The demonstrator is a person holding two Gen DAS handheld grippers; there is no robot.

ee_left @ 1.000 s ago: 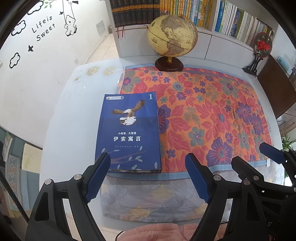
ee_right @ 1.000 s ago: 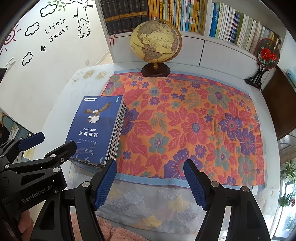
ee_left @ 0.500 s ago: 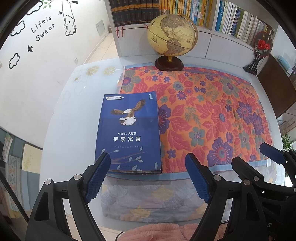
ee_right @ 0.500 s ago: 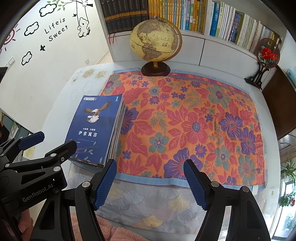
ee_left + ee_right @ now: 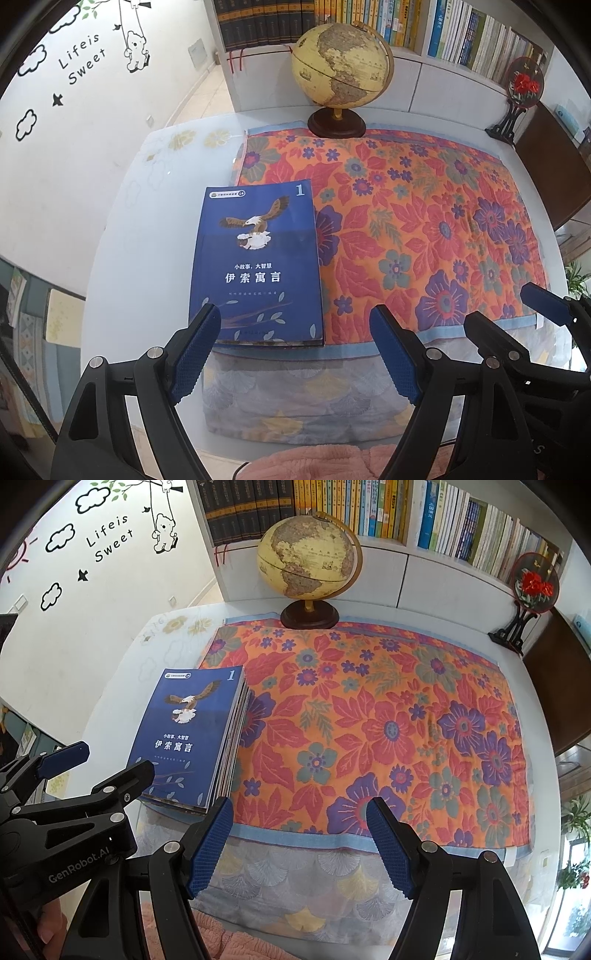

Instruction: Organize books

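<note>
While my left gripper (image 5: 295,347) and right gripper (image 5: 299,838) hang with fingers apart and empty, the blue books (image 5: 188,738) sit stacked on the cloth's (image 5: 369,720) left edge, so I think we're done.

This looks like a study or reading corner in a home, likely one used by a child. A white bookcase (image 5: 388,559) along the far wall is packed with upright books (image 5: 369,509), dark volumes on the left and bright spines to the right. An antique-style globe (image 5: 308,565) on a dark wooden base stands at the back of the white table (image 5: 147,221), which carries a flowered orange cloth (image 5: 369,731). On the left wall are stickers (image 5: 110,539) (clouds, a bear on a swing, the words "Lifeis Sweet"). A round embroidered ornament (image 5: 533,585) with red flowers sits on a black stand at the right. 1 potted plant (image 5: 574,818) shows by the window.
</note>
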